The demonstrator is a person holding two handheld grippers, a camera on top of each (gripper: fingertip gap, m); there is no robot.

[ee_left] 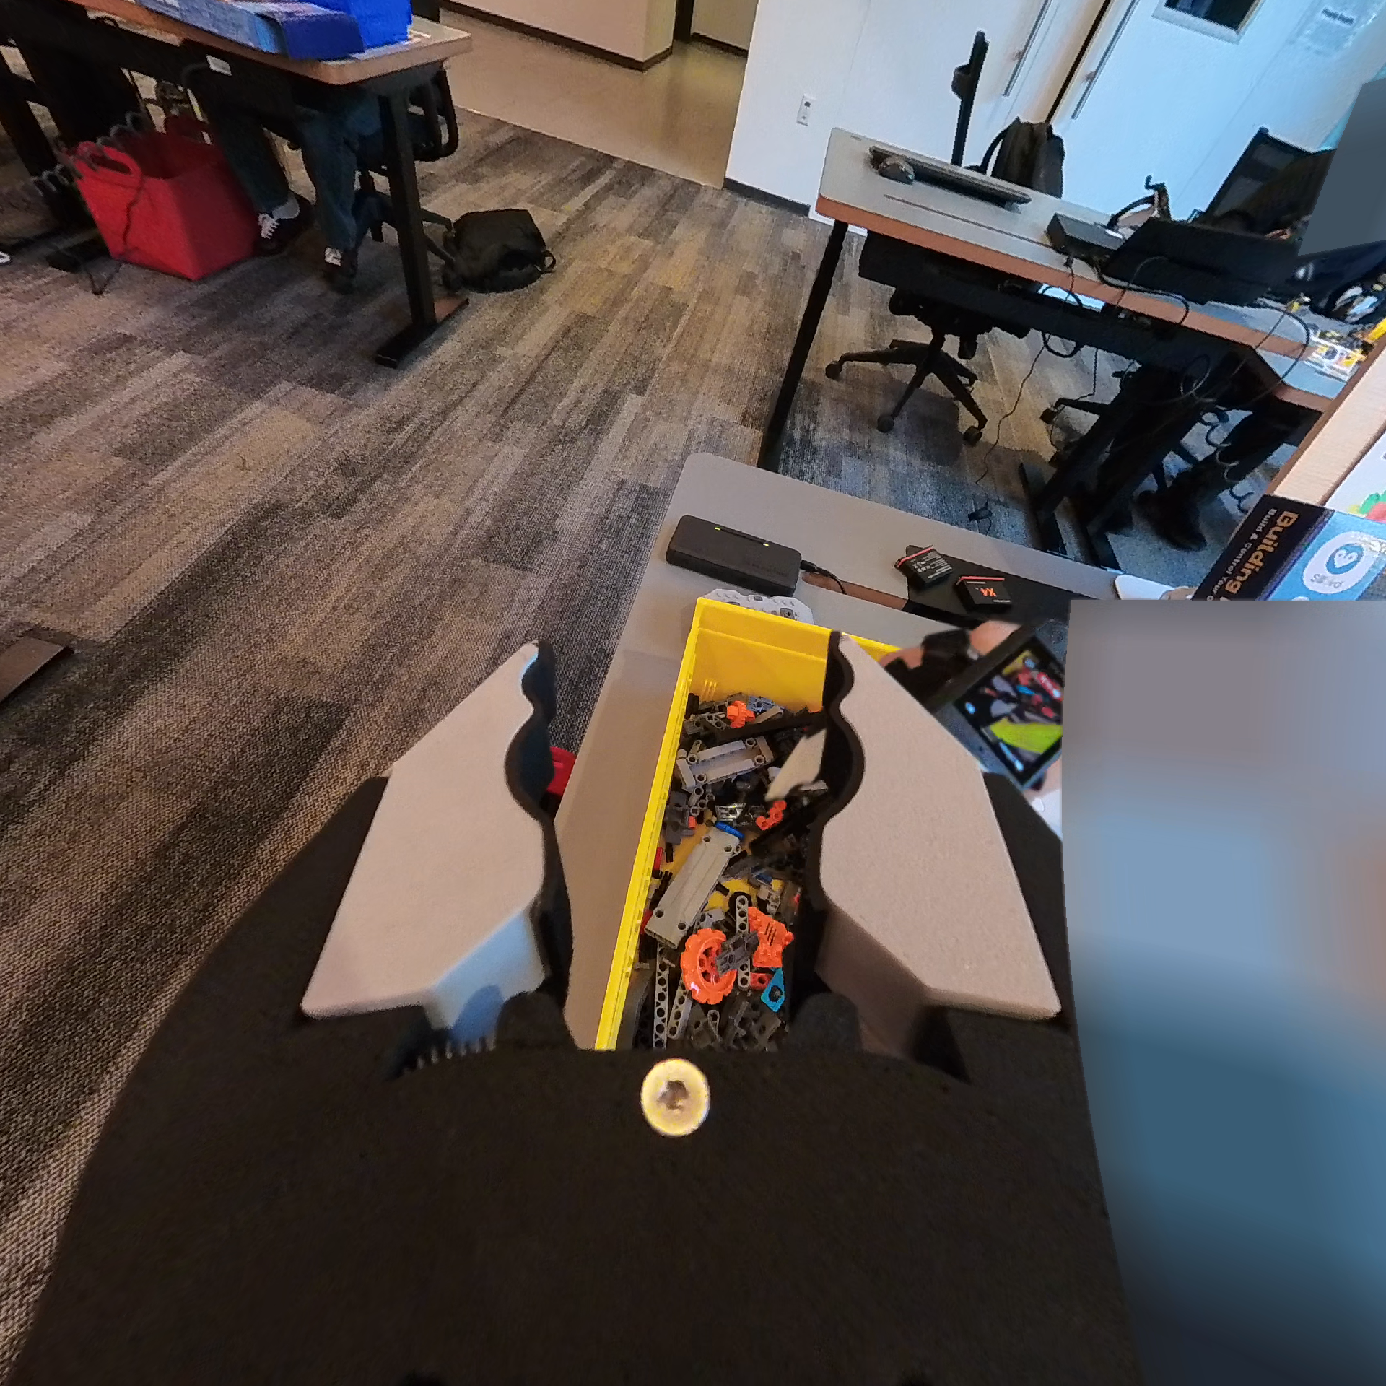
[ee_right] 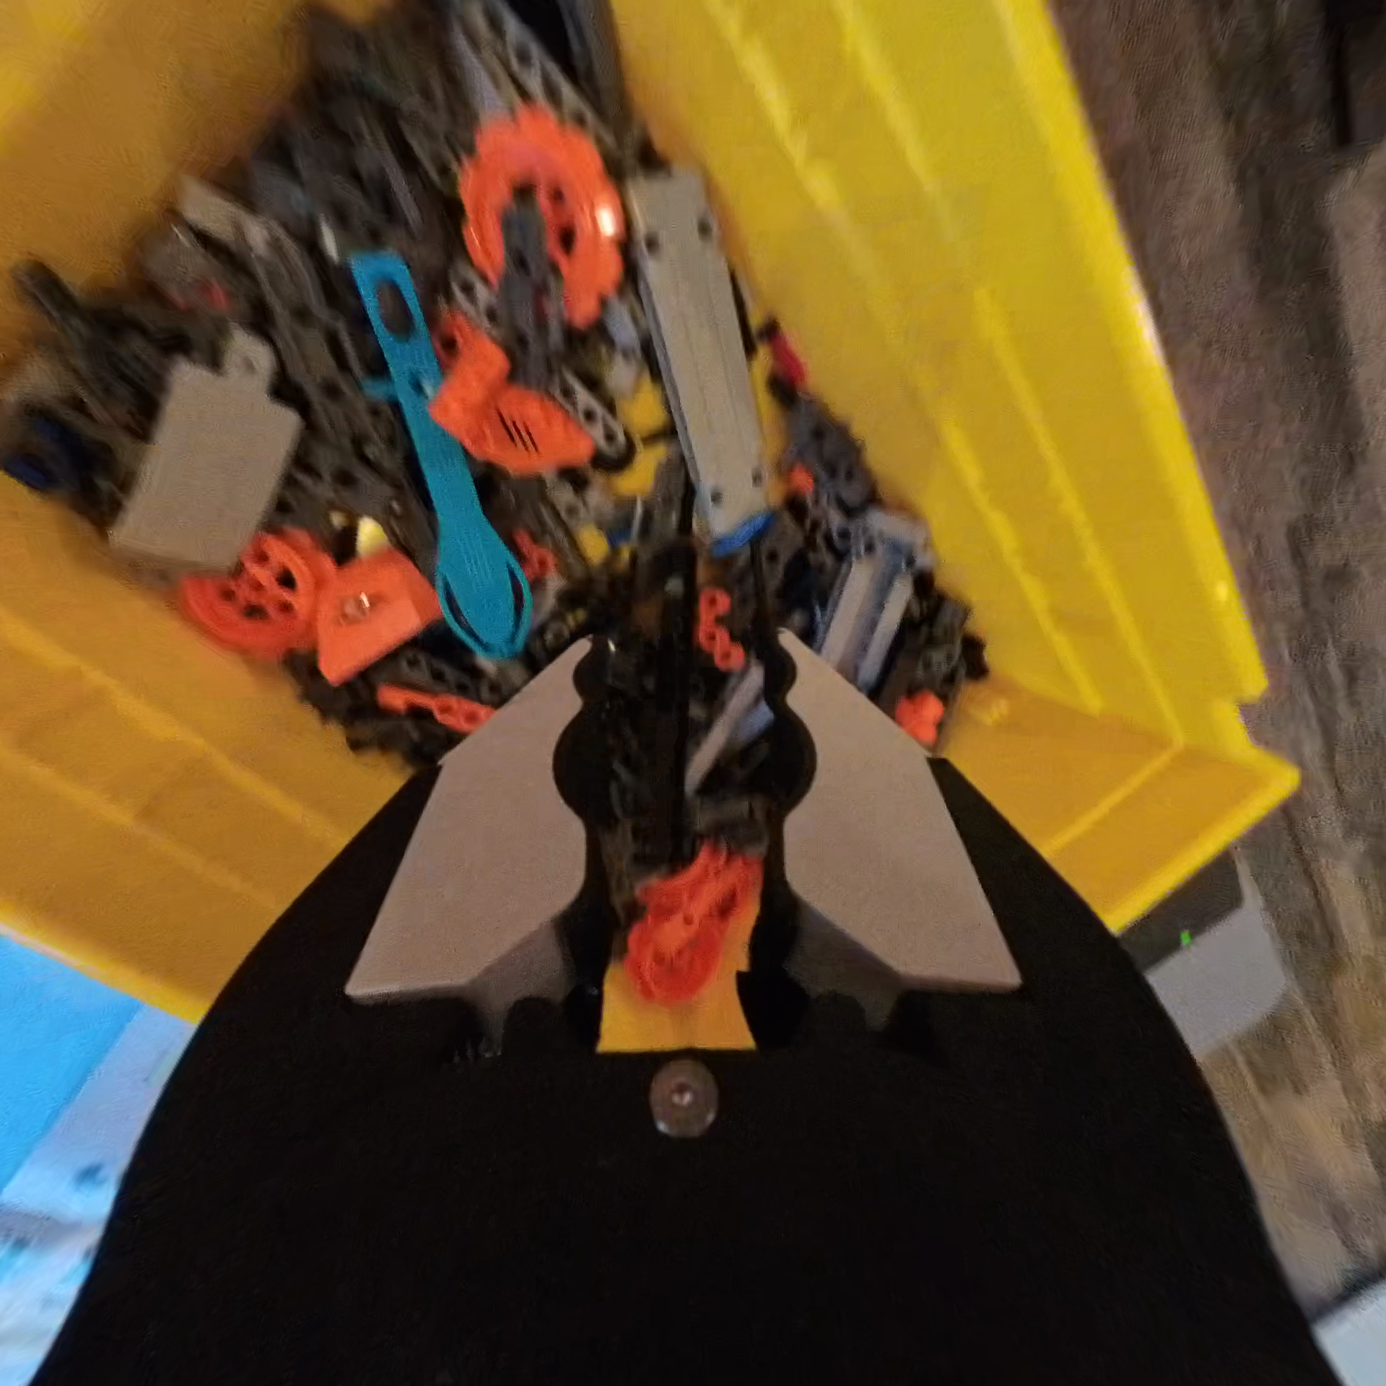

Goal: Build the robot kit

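A yellow bin point(ee_left: 651, 825) stands on a grey table point(ee_left: 757, 491), full of small construction parts: black beams, an orange gear point(ee_left: 709, 964) and a long grey piece point(ee_left: 694, 885). My left gripper point(ee_left: 686, 667) is open and empty above the bin's left wall. My right gripper point(ee_right: 688, 641) is low inside the bin point(ee_right: 900, 300), jaws part closed around a dark cluster of black parts point(ee_right: 660, 750) and an orange wheel point(ee_right: 690, 922); blur hides whether they grip. A teal tool point(ee_right: 457, 480), an orange gear point(ee_right: 540, 217) and the long grey piece point(ee_right: 697, 337) lie ahead.
Behind the bin lie a black charger box point(ee_left: 735, 555), two small black batteries point(ee_left: 926, 562) and a printed box point(ee_left: 1290, 555). A lit phone screen point(ee_left: 1012, 705) is at the right. Carpet floor point(ee_left: 300, 525), desks, an office chair point(ee_left: 930, 360) and a red bag point(ee_left: 172, 202) lie beyond. There is about 25 centimeters between the tips of the two grippers. The long grey piece point(ee_left: 694, 885) lies some 8 centimeters from my right tips, 25 centimeters from my left tips. It turns up in the right wrist view point(ee_right: 697, 367) as well. To the orange gear point(ee_right: 540, 217): right tips about 10 centimeters, left tips about 25 centimeters.
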